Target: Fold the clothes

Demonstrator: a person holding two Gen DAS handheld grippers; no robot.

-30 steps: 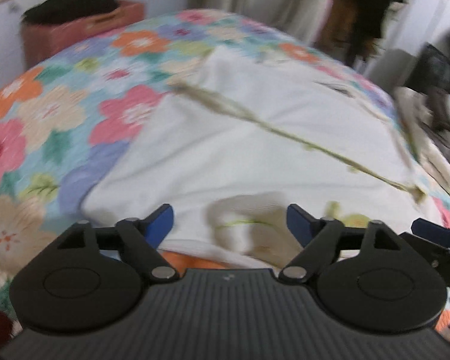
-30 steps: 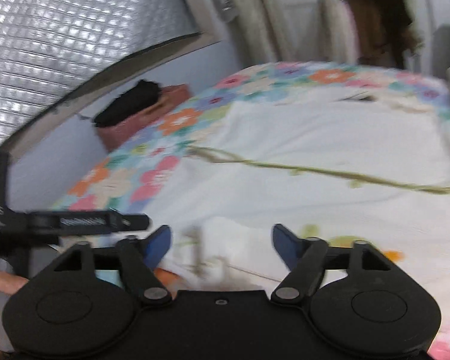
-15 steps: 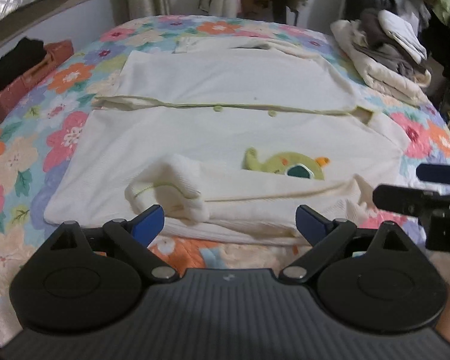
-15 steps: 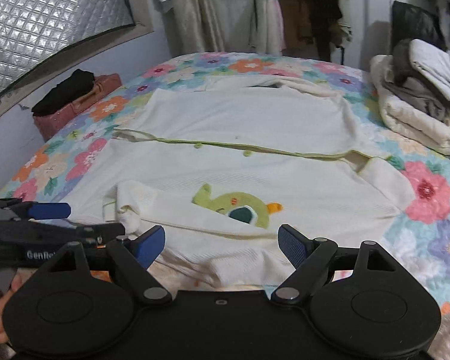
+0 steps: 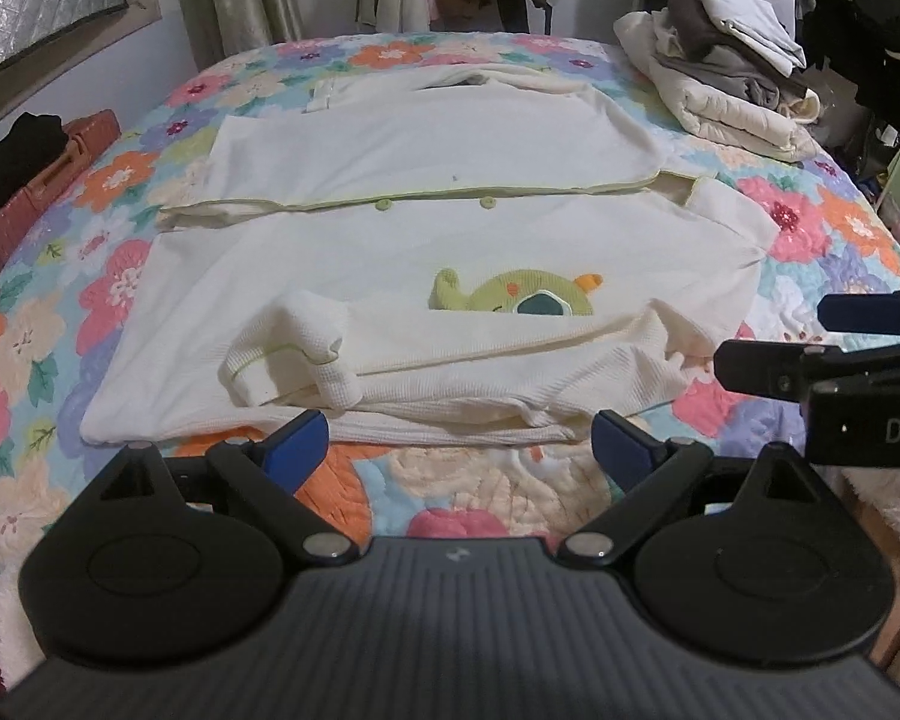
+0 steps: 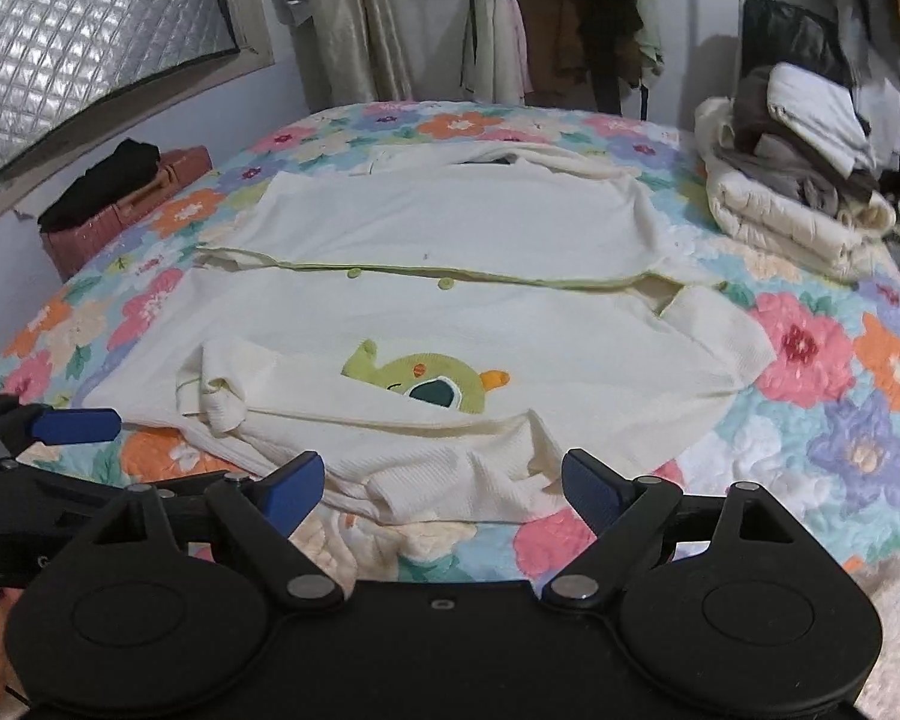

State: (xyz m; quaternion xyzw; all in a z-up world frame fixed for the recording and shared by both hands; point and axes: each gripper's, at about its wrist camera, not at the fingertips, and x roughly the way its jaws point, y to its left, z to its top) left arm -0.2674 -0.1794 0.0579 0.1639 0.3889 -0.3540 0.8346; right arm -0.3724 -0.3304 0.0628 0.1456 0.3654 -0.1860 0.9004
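A bed [image 5: 120, 276] with a flowered quilt fills the room. Spread flat across it lies a cream cardigan [image 5: 450, 240] with green trim, one sleeve [image 5: 342, 354] folded over the front, partly covering a green animal patch [image 5: 510, 297]. A pile of folded clothes [image 5: 732, 60] sits at the far right corner. Both grippers hover off the near hem: the left hand-held gripper [image 5: 459, 450] with jaws wide apart, the right hand-held gripper [image 6: 444, 480] likewise spread, holding nothing.

A floral bedspread [image 5: 120, 294] is seen ahead of the hand-held gripper, with a reddish basket [image 6: 132, 204] far left and hanging garments [image 6: 498, 42] beyond.
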